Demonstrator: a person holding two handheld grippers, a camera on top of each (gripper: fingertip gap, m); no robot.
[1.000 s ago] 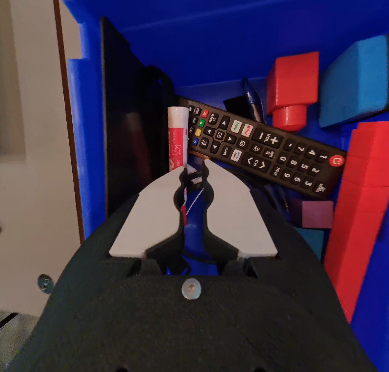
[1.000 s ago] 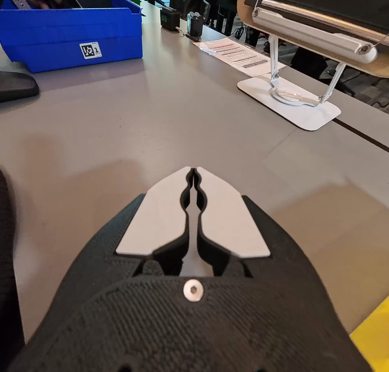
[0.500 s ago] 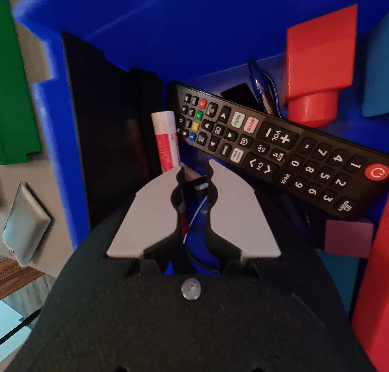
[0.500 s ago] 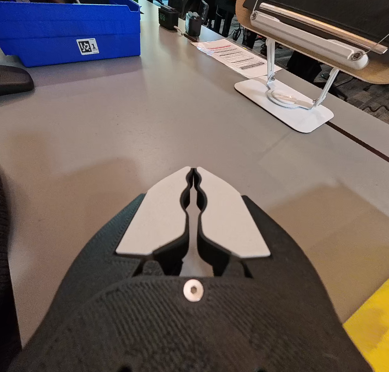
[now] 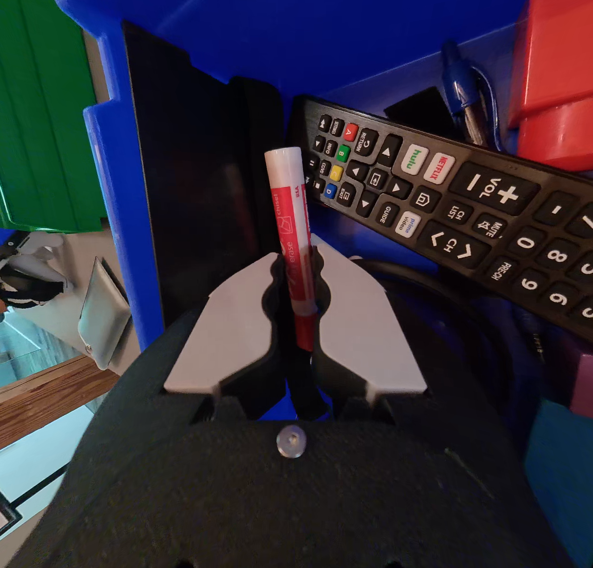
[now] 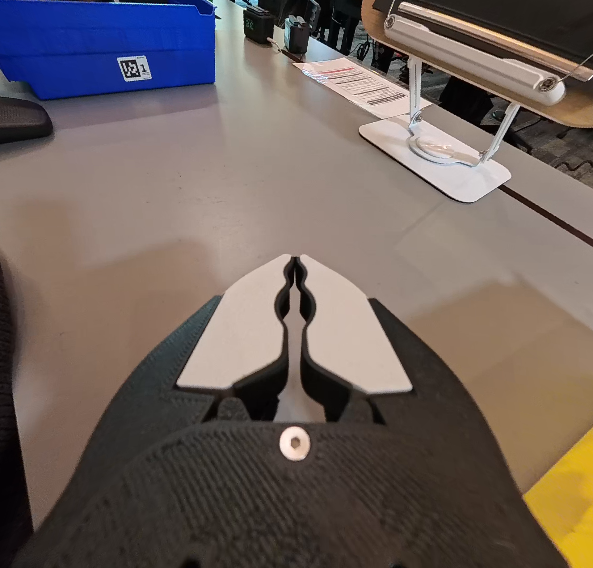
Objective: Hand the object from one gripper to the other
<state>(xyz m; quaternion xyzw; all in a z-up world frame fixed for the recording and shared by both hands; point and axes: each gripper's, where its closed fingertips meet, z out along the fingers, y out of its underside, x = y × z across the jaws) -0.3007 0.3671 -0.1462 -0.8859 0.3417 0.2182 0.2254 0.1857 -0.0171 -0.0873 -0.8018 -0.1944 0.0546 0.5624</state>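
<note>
In the left wrist view my left gripper (image 5: pixel 296 252) is shut on a red-and-white marker (image 5: pixel 290 218) and holds it inside the blue bin (image 5: pixel 288 32). The marker's white end points away from me and its red cap sits between the jaws. In the right wrist view my right gripper (image 6: pixel 296 257) is shut and empty, low over the grey table (image 6: pixel 224 173), well apart from the blue bin (image 6: pixel 96 45) at the far left.
The bin holds a black remote (image 5: pixel 449 199), a black tablet (image 5: pixel 186 173) against its left wall, a red block (image 5: pixel 558 80), a blue pen (image 5: pixel 462 80), purple and teal blocks. A green bin (image 5: pixel 38 103) stands beside it. On the table are a white stand (image 6: pixel 442 161), a paper sheet (image 6: pixel 356 83) and black chargers (image 6: pixel 260 26). One gripper's finger ends stand about 65 centimetres off the other's.
My left gripper has closed on the marker and lifted it, so the marker now stands between the jaws. The view swung left. My right gripper stayed shut and barely moved.
</note>
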